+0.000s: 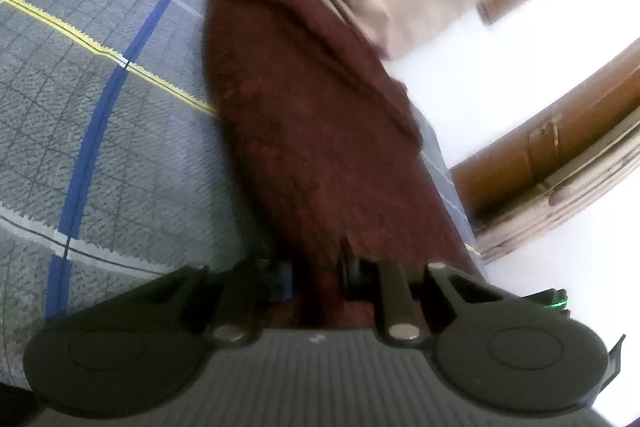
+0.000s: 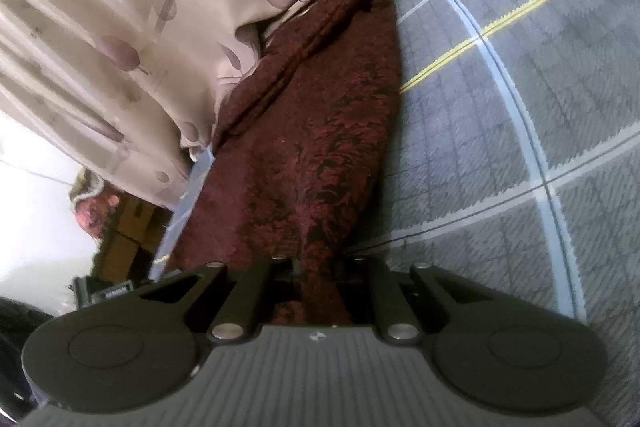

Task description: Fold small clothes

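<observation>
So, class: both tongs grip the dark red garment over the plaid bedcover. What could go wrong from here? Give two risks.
1. The dark red garment is bunched into a narrow, wrinkled strip between the right tongs and the left tongs, so a fold may set creases.
2. It lies against the beige printed cloth near the edge of the plaid bedcover; it may snag it or slide off.

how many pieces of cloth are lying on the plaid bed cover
2: a dark red garment clamped at its near end by both grippers, and a beige printed fabric beside it, partly over its far edge. More could be out of frame.
</observation>
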{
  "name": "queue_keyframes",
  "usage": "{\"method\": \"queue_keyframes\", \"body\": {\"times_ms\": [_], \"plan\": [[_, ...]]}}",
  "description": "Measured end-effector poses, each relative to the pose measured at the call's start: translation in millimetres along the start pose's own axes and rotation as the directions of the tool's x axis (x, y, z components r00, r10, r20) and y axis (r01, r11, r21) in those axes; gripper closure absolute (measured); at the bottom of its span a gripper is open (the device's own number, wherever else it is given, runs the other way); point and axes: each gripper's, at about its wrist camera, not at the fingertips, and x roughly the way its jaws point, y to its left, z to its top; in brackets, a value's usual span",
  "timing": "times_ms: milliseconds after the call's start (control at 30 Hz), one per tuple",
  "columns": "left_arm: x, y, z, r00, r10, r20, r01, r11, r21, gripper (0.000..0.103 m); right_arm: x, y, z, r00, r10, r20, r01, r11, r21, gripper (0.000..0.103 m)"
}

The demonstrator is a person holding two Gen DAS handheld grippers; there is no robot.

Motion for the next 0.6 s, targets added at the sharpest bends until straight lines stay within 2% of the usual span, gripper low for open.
{"method": "queue_keyframes", "body": {"times_ms": [100,167,233,300,333,400,467,567,600], "plan": [[-5,-1,0,1.0,-0.028,-0.005,0.028,1.0,-0.003,0.083,-6,-1,1,0.999,0.036,0.02,-0.037,0.999,0.03,0.09],[-3,0,2,1.0,0.006,-0.004,-0.006,1.0,0.005,0.081,-10,2,1,0.997,0.06,0.038,-0.061,0.997,0.035,0.09],[2,3,4,0.999,0.0,-0.04,0.0,1.0,-0.019,0.068,-9,7,2,0.999,0.029,0.026,-0.029,1.0,-0.002,0.09],[1,1,4,0.999,-0.037,-0.029,0.037,0.999,-0.017,0.042,-5,3,2,0.999,0.033,0.007,-0.033,0.999,0.012,0.09],[2,-2,4,0.998,-0.049,-0.029,0.049,0.999,0.001,0.036,-4,2,2,1.0,0.03,0.0,-0.03,1.0,0.01,0.09],[6,-12,3,0.998,-0.057,-0.035,0.058,0.998,0.031,0.016,-2,1,1,1.0,0.021,-0.004,-0.021,1.0,0.01,0.089],[12,-22,1,0.999,-0.044,-0.024,0.045,0.996,0.076,0.014,-2,-1,0,0.999,0.049,-0.01,-0.048,0.999,0.022,0.088],[17,-25,1,0.999,-0.034,-0.013,0.035,0.995,0.097,0.015,0,3,0,1.0,0.024,-0.013,-0.023,1.0,0.002,0.084],[17,-26,1,1.0,-0.029,-0.01,0.029,0.995,0.097,0.024,1,3,0,1.0,0.02,-0.018,-0.02,1.0,-0.004,0.084]]}}
